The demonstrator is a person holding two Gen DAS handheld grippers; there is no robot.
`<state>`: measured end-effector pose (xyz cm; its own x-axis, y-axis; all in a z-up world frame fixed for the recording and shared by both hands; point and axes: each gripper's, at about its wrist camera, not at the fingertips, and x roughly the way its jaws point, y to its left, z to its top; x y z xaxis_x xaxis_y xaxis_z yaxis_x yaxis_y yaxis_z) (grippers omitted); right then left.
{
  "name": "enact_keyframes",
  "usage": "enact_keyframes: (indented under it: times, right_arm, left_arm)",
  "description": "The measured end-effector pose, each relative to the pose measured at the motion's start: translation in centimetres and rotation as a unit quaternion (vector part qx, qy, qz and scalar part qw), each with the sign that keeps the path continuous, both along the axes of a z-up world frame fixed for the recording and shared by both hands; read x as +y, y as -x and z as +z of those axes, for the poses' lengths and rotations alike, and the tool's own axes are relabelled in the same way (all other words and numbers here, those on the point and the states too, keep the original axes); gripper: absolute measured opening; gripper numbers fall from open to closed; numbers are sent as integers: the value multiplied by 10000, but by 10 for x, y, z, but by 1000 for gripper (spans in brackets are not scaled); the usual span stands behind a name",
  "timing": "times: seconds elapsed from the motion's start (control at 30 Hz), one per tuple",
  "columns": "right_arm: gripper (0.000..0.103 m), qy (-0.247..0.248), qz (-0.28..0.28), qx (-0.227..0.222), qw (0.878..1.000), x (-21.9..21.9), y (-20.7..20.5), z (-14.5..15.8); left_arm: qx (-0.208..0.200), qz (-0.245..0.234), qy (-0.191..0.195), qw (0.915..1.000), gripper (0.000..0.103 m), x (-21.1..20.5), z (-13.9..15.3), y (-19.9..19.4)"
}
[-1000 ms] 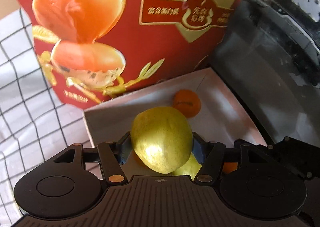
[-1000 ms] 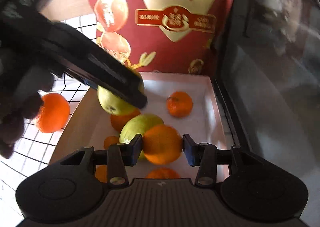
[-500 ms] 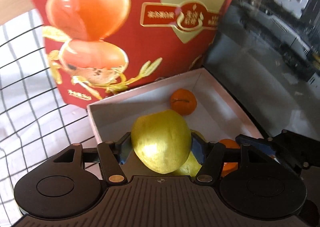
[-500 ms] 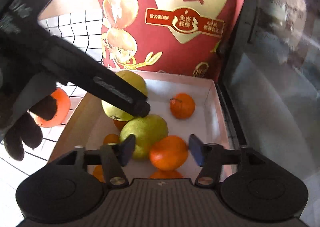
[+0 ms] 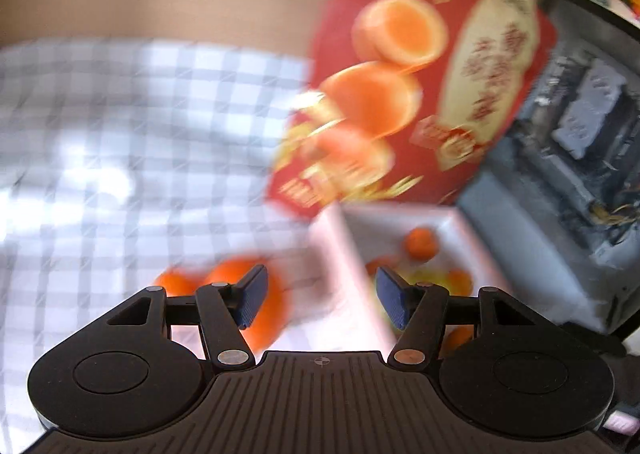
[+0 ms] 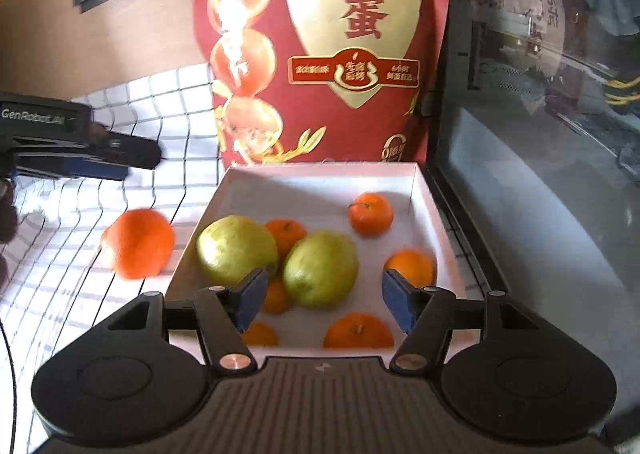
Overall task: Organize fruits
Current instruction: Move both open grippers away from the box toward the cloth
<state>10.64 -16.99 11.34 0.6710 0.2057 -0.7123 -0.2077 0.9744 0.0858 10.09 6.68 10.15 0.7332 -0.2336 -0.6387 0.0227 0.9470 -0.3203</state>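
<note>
We take the white box (image 6: 320, 180) as our landmark. The desk beneath it wears a checked cloth (image 6: 132, 190). Directly behind the box stands a tall red bag (image 6: 320, 46) printed with egg halves, and a dark glass-fronted case (image 6: 540, 174) runs along its right side.

Our right tongs (image 6: 322, 294) hover above the box's near edge, standing wide and gripping nothing. Our left tongs (image 5: 318, 300) are off the box's left wall, above the cloth; their jaws are closing slightly with nothing between them.

Inside the box we count 2 green pears (image 6: 238, 248) side by side, left of centre, with several small oranges (image 6: 370, 212) scattered around them. Outside, just left of the box, 1 larger orange (image 6: 138, 248) lies on the cloth; the blurred left view hints at another beside it.
</note>
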Motion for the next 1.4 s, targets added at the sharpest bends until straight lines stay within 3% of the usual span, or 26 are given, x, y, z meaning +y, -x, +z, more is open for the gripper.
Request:
enact_keyframes:
  times: [0.17,0.3,0.43,0.57,0.7,0.8,0.9,1.2,1.4]
  right_arm:
    - [64,149,294,-238,9992,33,23,14]
    - [63,238,1015,-262,9942,84,13,27]
    - [63,362,1605,-186,9862,139,-12,24]
    - [63,763,2112,-372,9737,199,-34,18]
    - [63,1422,2458,-287,9584,244,-61,3]
    - [63,1460,2220,-141,9639,244,-79,-8]
    - [64,1247,1968,309,9720,229,-88,-20]
    - [64,1495,1888,16,9706,193,-10,-9]
    - [63,1215,1699,537,9765,151,32,-14]
  left_arm:
    - [507,626,-148,9966,65,51,-26,43]
    - [487,964,-93,9941,65,81,-27,74]
    - [365,1002,-272,9939,65,93,-21,99]
    - [453,1061,-176,9932,65,107,-20,122]
    - [541,1184,-117,9914,65,122,-19,145]
    - [570,1293,-63,9899,65,132,-19,156]
    - [628,1387,31,9883,65,139,-23,156]
    - [713,998,182,9923,65,116,-35,129]
    - [761,588,226,9951,65,90,-39,111]
